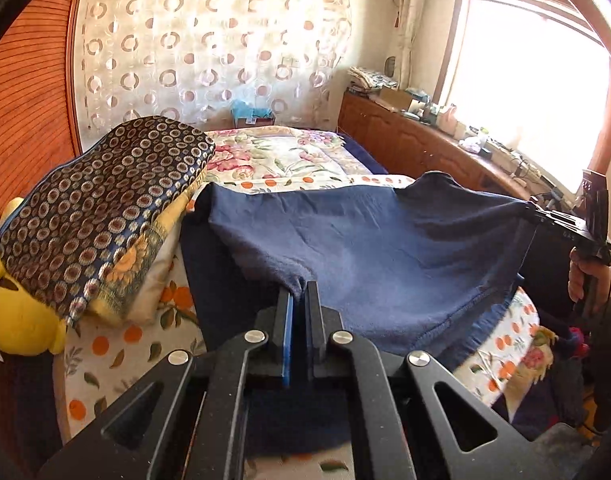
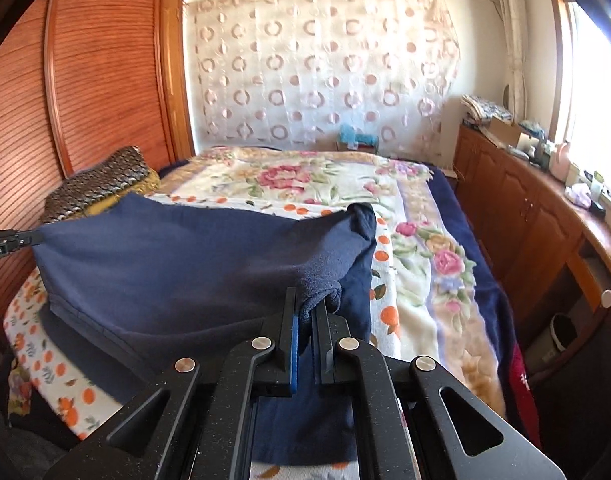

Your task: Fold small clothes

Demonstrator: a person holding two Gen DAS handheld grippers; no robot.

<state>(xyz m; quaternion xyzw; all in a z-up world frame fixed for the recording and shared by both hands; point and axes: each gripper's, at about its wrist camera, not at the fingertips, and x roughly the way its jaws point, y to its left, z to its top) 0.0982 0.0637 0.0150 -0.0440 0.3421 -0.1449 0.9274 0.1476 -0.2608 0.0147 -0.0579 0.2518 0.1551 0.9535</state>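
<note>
A dark blue fleece garment (image 1: 365,248) hangs stretched above the bed, held at two corners. In the left wrist view my left gripper (image 1: 299,288) is shut on its near corner, the cloth pinched between the pads. My right gripper (image 1: 545,216) shows at the right edge of that view, gripping the other corner with a hand on its handle. In the right wrist view the right gripper (image 2: 311,306) is shut on a bunched fold of the garment (image 2: 185,268). The left gripper (image 2: 9,242) shows at the far left of that view, holding the far corner. The garment's lower part trails onto the bed.
The bed carries an orange-print sheet (image 1: 117,344) and a floral blanket (image 2: 305,184). A patterned folded quilt (image 1: 101,208) lies on a yellow plush toy (image 1: 21,320) at the left. Wooden cabinets with clutter (image 2: 537,208) line the window side. A wooden wardrobe (image 2: 105,72) stands behind.
</note>
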